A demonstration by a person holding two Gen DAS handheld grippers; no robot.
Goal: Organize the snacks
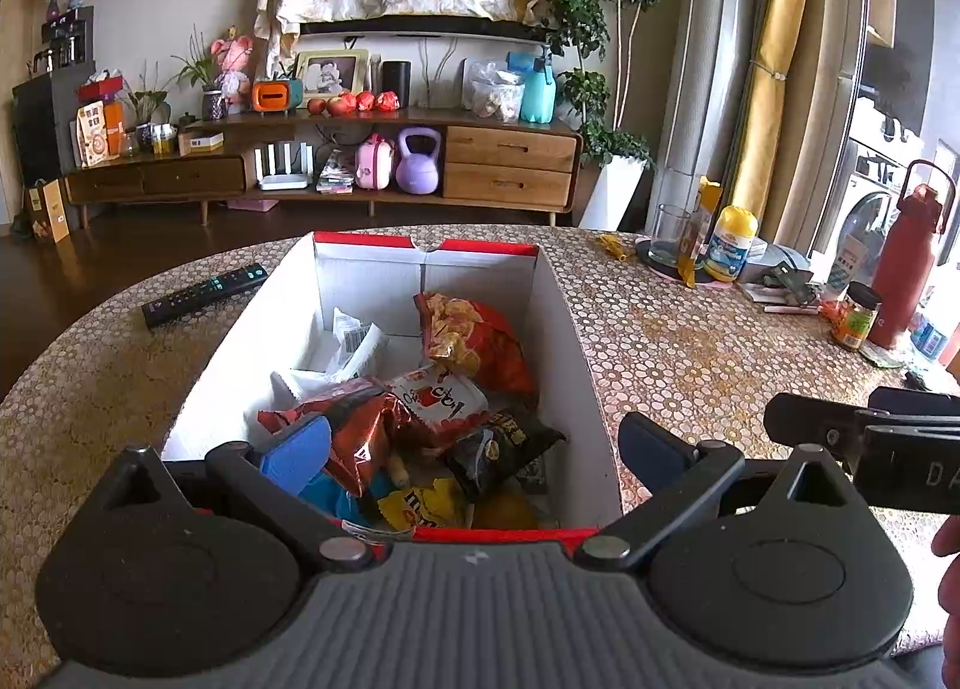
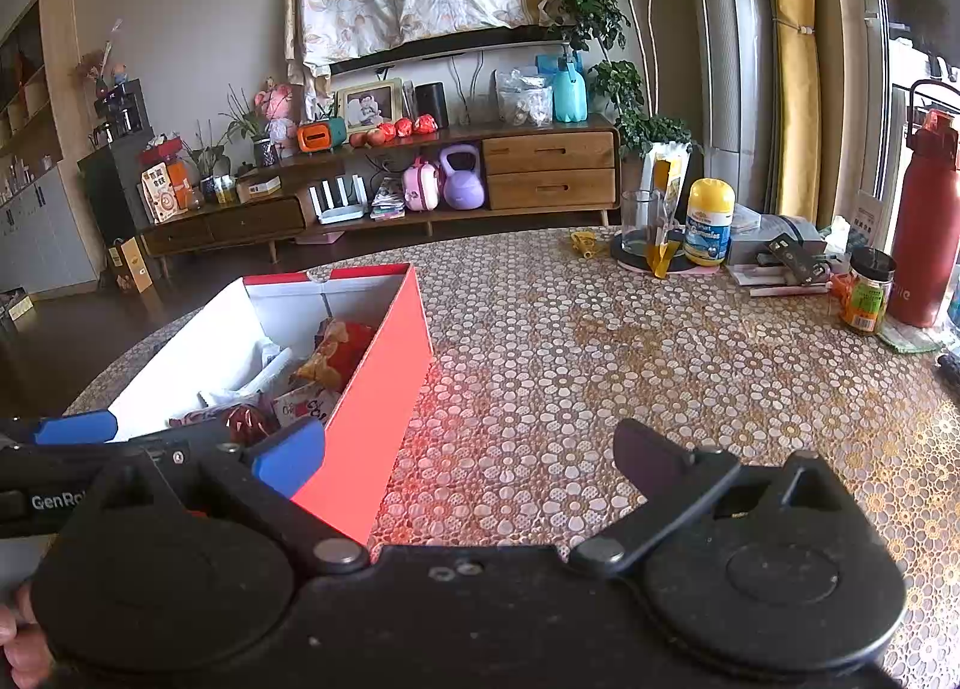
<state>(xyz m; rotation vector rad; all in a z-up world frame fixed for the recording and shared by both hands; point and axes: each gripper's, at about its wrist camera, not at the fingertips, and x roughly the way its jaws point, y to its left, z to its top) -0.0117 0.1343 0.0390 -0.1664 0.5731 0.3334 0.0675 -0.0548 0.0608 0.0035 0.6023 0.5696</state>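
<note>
A red cardboard box (image 1: 576, 365) with a white inside stands open on the table. It holds several snack packs: a red chip bag (image 1: 474, 341), a white-and-red packet (image 1: 441, 395), an orange-brown bag (image 1: 354, 425), a black bag (image 1: 504, 443) and a yellow candy bag (image 1: 420, 509). My left gripper (image 1: 474, 449) hovers open over the box's near end, holding nothing. My right gripper (image 2: 471, 461) is open and empty over bare tablecloth, just right of the box's red side wall (image 2: 372, 419). Each gripper shows at the edge of the other's view.
A black remote (image 1: 204, 293) lies left of the box. At the table's far right stand a glass (image 2: 639, 221), a yellow-capped bottle (image 2: 708, 221), a small jar (image 2: 867, 299), a tall red flask (image 2: 924, 221) and papers. A hand (image 2: 18, 641) shows at the lower left.
</note>
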